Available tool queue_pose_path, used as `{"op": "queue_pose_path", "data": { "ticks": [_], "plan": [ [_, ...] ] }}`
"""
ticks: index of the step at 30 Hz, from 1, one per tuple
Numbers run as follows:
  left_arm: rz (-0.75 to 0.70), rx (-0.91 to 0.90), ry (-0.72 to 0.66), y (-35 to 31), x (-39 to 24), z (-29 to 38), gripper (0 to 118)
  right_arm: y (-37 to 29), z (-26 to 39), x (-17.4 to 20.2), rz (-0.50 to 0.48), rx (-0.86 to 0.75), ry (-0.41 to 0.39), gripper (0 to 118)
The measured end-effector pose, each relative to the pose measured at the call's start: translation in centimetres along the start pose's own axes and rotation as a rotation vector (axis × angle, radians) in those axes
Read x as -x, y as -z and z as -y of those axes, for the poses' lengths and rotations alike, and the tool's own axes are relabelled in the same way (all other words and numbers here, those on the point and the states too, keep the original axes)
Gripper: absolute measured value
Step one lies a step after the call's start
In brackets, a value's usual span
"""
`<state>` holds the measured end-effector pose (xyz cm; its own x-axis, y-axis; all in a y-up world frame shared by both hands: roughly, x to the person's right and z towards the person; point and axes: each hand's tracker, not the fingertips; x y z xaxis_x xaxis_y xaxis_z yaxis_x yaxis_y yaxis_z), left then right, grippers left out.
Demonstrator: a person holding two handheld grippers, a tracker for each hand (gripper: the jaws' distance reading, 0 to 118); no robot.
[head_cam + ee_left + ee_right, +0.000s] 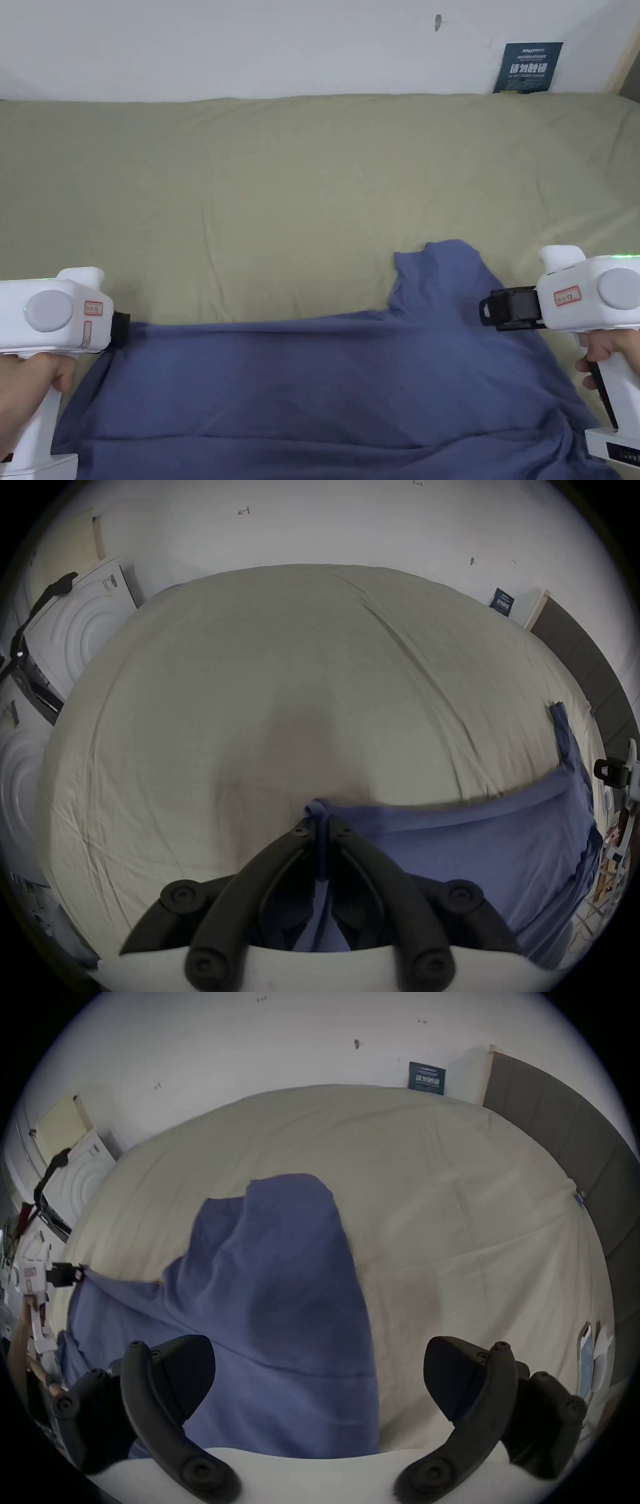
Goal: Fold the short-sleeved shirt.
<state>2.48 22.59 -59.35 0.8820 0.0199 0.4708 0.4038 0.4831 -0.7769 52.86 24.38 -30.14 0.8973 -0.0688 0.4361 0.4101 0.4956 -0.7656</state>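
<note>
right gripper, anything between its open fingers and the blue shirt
Nothing visible. The right gripper hangs open directly over the blue shirt, with bare cloth between its fingers. The left gripper is already clamped on the shirt's far edge.

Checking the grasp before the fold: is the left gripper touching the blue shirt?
Touching. The left gripper view shows the left gripper shut on the shirt edge.

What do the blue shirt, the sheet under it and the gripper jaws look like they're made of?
The blue shirt looks like soft matte knit, probably cotton jersey: it drapes limply and bunches where the left gripper pinches it. The beige sheet seems a thin woven fabric, dull, with fine creases. The right gripper has open jaws of what looks like matte black moulded plastic with visible screws.
</note>
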Motion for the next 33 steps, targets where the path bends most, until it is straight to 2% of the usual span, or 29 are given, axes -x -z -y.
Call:
{"op": "queue_pose_path", "data": {
  "ticks": [3, 6, 7, 8, 9, 10, 11, 12, 15, 20, 21, 24, 25, 33],
  "plan": [
    [0.004, 0.0, -0.009, 0.2, 0.2, 0.0, 5, 2.2, -0.2, -0.6, 0.066, 0.072, -0.009, 118],
    [0.004, 0.002, -0.006, 0.4, 0.3, -0.1, 4, 3.4, -0.2, -1.8, 0.066, 0.097, 0.027, 116],
    [0.003, 0.005, 0.001, 0.5, 0.4, -0.1, 4, 3.0, -0.2, -2.1, 0.045, 0.087, 0.044, 84],
    [0.003, 0.005, 0.002, 0.5, 0.4, -0.1, 5, 2.9, -0.2, -2.2, 0.063, 0.08, 0.043, 42],
    [0.004, 0.005, 0.0, 0.4, 0.4, -0.1, 5, 2.5, 0.0, -2.1, 0.157, 0.041, 0.015, 25],
    [0.006, 0.005, -0.002, 0.3, 0.4, -0.1, 5, 2.1, 0.0, -2.3, 0.026, 0.028, 0.027, 3],
    [0.007, 0.002, -0.001, 0.2, 0.5, 0.0, 5, 1.7, 0.0, -2.6, -0.018, 0.05, 0.08, 3],
    [0.009, -0.002, -0.003, -0.1, 0.6, 0.1, 4, 1.2, 0.2, -2.5, 0.017, 0.02, 0.078, 2],
    [0.013, -0.016, -0.022, -1.4, 1.1, 0.7, 4, -0.5, 0.8, -2.3, -0.008, -0.011, 0.059, 2],
    [0.034, -0.037, -0.005, -5.0, 1.6, 2.3, 4, -5.8, 2.2, -2.0, -0.05, -0.102, 0.076, 2],
    [0.03, -0.049, -0.013, -3.5, 1.4, 1.6, 4, -7.0, 2.6, -2.0, -0.067, -0.122, 0.08, 2],
    [0.065, -0.088, -0.047, -4.6, 1.7, 2.0, 4, -10.2, 4.2, -1.8, -0.079, -0.159, 0.078, 3],
    [0.054, -0.094, -0.039, -8.9, 3.1, 4.6, 4, -11.3, 4.9, -1.7, -0.091, -0.168, 0.08, 2],
    [0.061, -0.184, -0.017, -16.7, 3.5, 12.6, 4, -17.7, 13.2, -1.4, -0.133, -0.219, 0.054, 2]
  ]
}}
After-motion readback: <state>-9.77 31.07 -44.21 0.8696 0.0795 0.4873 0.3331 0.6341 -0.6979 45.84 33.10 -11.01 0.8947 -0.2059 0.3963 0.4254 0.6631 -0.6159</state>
